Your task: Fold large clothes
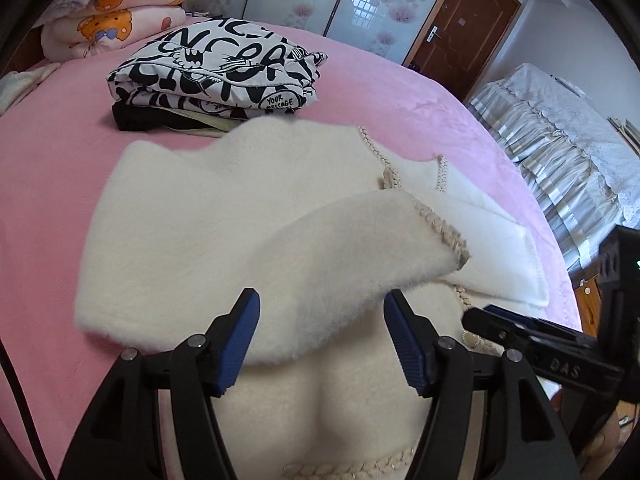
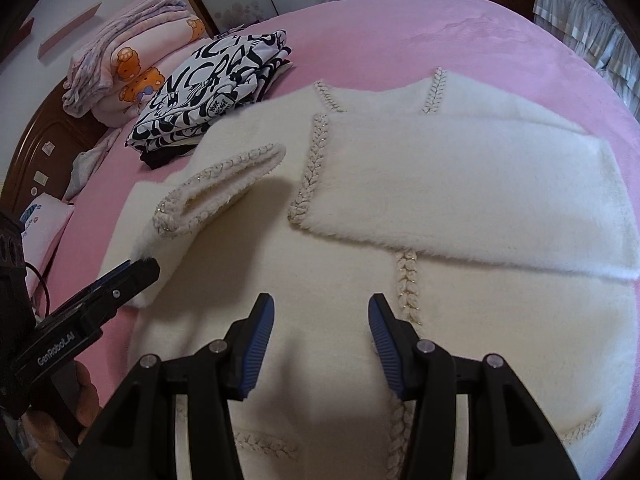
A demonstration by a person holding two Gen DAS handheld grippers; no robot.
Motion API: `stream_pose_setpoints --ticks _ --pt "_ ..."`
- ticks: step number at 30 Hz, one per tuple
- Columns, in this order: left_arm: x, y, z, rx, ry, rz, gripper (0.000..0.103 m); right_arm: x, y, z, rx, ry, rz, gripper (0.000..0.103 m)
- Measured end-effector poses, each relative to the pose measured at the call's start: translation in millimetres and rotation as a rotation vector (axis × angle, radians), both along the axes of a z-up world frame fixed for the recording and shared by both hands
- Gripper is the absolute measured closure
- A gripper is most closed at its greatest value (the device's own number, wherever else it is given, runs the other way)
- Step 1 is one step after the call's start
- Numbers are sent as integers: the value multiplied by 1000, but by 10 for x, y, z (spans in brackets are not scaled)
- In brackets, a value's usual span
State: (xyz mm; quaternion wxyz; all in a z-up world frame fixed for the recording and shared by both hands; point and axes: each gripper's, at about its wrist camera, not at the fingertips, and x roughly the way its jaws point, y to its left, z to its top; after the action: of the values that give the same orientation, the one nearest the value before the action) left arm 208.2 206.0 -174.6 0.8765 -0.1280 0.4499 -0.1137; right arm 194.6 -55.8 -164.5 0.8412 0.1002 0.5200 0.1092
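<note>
Left wrist view: our left gripper (image 1: 320, 336) has its blue-padded fingers (image 1: 238, 344) spread wide, with the lifted sleeve (image 1: 360, 252) of the cream fuzzy cardigan (image 1: 192, 216) lying between them; the pads do not press on it here. In the right wrist view this same left gripper (image 2: 140, 268) comes in from the left edge with its tip right at the fuzzy sleeve (image 2: 216, 196), whose braided cuff arches above the garment body; we cannot tell from that angle how its jaws stand.

Our right gripper (image 2: 320, 336) hovers over the cardigan's front (image 2: 320, 264) with its fingers apart and nothing between them, just beside the braided placket (image 2: 408, 288). The other sleeve (image 2: 460, 184) lies folded flat across the chest.

The cardigan is spread on a pink bed cover (image 2: 400, 28). Beyond it sits a stack of folded clothes topped by a black-and-white lettered garment (image 1: 224, 72), near the cardigan's far edge. Further back rests a pile of pink cartoon-print quilts (image 1: 116, 12). A brown door (image 1: 464, 28) stands past the bed.
</note>
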Motion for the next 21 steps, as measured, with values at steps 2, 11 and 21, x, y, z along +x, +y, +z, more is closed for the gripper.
stream_pose_setpoints --ticks 2,11,21 --pt "-82 56 38 1 -1 6 36 28 34 24 31 -1 9 54" --pt "-219 453 -16 -10 29 109 34 247 153 -124 67 44 33 38" --pt "-277 750 -74 10 53 198 34 724 560 -463 35 91 108 65"
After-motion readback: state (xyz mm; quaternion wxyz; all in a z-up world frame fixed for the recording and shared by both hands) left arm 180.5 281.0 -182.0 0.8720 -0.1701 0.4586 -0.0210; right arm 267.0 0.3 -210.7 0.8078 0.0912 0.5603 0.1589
